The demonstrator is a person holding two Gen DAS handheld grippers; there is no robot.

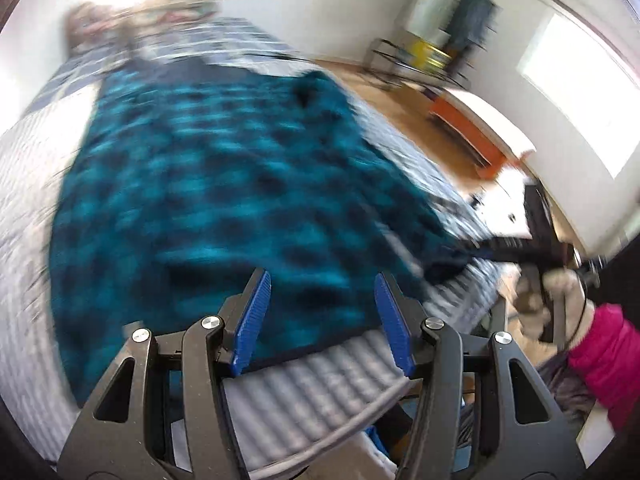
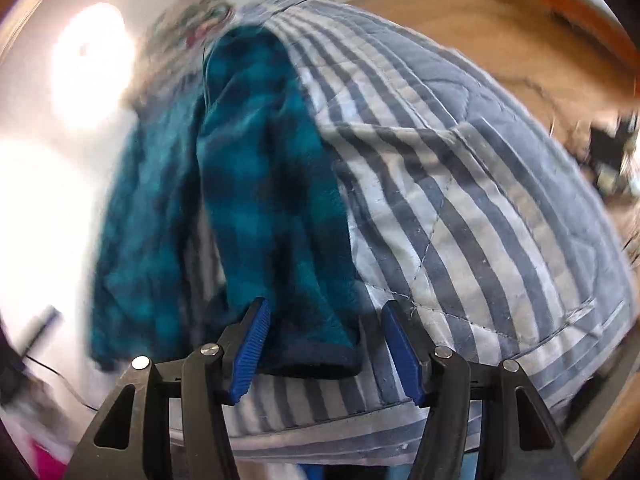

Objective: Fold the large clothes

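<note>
Fleece (image 1: 208,168) is lying soft and floppy on the bed (image 2: 460,200); both tongs (image 1: 322,316) (image 2: 324,344) are gaping wide, so I'm guessing grab the hem.

We see a teal-and-black checked fleece garment (image 1: 208,184) spread flat across the bed. Its dark-hemmed sleeve (image 2: 272,200) lies stretched out straight.
</note>
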